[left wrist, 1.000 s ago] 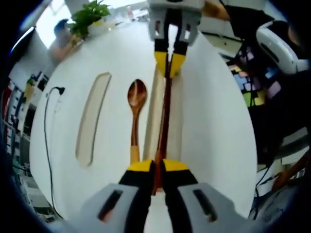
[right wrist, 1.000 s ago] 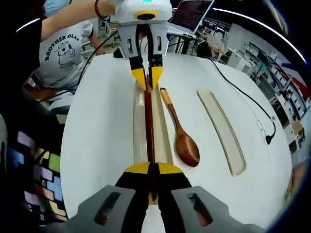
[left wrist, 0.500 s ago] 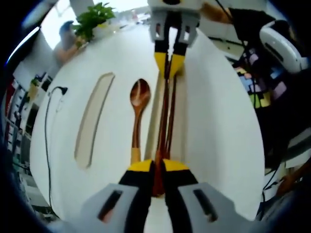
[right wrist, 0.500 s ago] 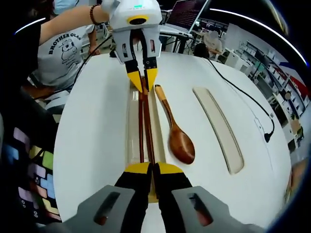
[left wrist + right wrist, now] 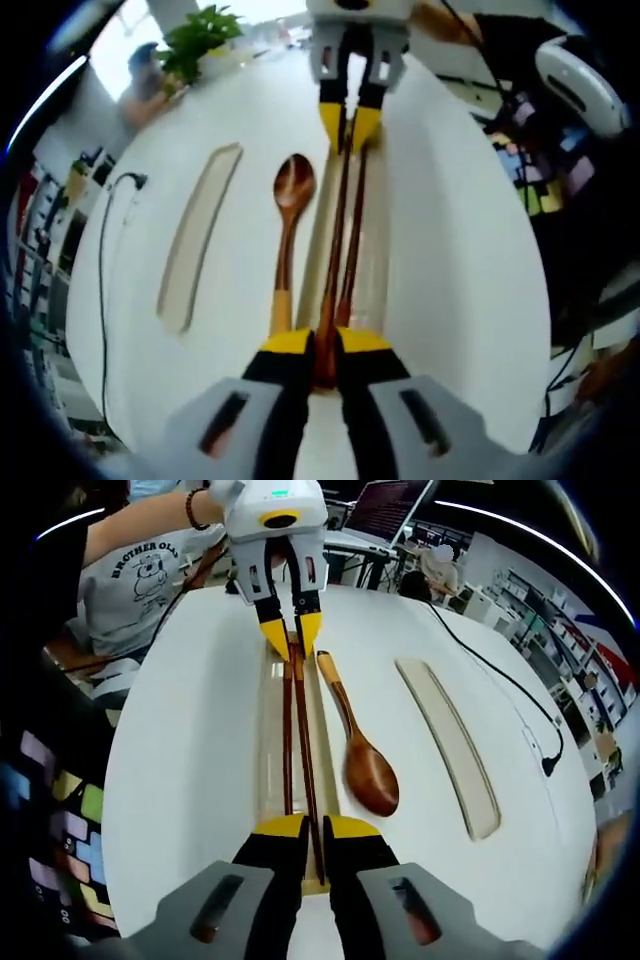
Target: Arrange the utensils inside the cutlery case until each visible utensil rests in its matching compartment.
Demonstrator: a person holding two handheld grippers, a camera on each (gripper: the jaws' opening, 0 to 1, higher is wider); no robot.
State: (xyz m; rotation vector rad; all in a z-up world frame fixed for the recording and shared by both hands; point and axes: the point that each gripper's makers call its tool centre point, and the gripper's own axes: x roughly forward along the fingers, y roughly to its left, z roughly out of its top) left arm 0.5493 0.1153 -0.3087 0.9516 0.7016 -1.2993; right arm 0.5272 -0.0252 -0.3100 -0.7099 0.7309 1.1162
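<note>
Two dark chopsticks (image 5: 298,735) lie lengthwise in the clear case (image 5: 268,742), splayed slightly apart. A brown wooden spoon (image 5: 366,770) lies just beside the case; a beige lid (image 5: 448,745) sits apart.

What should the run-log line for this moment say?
left gripper: shut on chopsticks | right gripper: shut on chopsticks | chopsticks over case | spoon beside case

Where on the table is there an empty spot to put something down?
Bare white round table lies left of the clear cutlery case, and between the brown wooden spoon and the beige lid. It is crowded at the case, where both grippers meet the dark chopsticks.
</note>
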